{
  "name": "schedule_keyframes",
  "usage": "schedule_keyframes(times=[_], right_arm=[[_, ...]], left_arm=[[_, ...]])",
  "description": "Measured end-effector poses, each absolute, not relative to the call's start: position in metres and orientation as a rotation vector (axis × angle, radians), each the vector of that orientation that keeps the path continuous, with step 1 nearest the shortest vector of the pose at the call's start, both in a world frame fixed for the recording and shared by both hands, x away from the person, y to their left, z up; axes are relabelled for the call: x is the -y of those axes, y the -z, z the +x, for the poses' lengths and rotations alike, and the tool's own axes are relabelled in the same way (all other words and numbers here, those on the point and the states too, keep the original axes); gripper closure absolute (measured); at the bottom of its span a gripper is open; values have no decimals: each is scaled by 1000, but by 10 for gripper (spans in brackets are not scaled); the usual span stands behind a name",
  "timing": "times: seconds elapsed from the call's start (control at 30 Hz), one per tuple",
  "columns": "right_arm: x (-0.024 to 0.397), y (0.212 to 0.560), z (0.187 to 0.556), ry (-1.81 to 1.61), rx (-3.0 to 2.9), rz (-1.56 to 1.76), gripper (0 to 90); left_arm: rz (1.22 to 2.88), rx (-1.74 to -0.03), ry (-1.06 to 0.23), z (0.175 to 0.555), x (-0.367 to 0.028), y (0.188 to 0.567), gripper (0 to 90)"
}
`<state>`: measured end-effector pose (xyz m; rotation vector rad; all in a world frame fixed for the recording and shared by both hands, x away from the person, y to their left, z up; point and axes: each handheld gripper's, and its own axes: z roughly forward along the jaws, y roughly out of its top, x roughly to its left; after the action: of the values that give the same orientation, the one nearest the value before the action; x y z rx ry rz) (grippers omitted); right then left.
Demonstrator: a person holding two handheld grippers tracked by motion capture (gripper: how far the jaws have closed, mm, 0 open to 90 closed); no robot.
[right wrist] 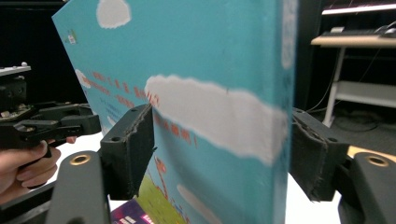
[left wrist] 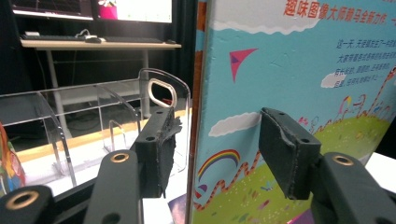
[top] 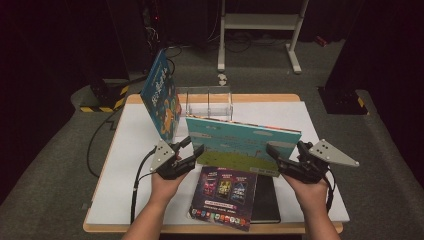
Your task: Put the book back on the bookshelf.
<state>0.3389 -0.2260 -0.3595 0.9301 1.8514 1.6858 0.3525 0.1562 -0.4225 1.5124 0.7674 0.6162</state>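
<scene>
Nearest us lie a dark-covered booklet (top: 224,197) and a black notebook (top: 265,200) on the white table (top: 125,165). Our left gripper (top: 192,150) and right gripper (top: 272,152) each straddle an end of the upright blue picture book (top: 242,145), jaws open, pads apart from its covers. Behind stand another blue book (top: 161,95) and a clear acrylic rack (top: 205,102)
</scene>
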Motion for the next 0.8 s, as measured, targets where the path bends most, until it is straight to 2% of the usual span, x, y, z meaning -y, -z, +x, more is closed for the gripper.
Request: schedule_keyframes(times=[0.07,0.1,0.2,0.33,0.47,0.7,0.8], right_arm=[[224,360,340,-1693,-1871,901,332],[222,360,340,-1693,-1885,885,386],[221,360,337,-1698,-1896,872,437],[224,360,333,-1701,-1927,837,578],[220,362,327,-1719,-1981,747,786],[203,365,314,-1714,-1922,744,805],[189,364,311,-1681,-1901,740,806]], left_arm=[[1525,-775,-623,351,-159,422,462],[1531,-779,-625,350,-160,422,462],[1543,-812,-613,345,-172,426,454],[1555,-879,-614,330,-195,441,452],[1540,-933,-607,323,-214,451,458],[1537,-1025,-649,317,-239,458,445],[1540,-1061,-627,318,-243,462,429]])
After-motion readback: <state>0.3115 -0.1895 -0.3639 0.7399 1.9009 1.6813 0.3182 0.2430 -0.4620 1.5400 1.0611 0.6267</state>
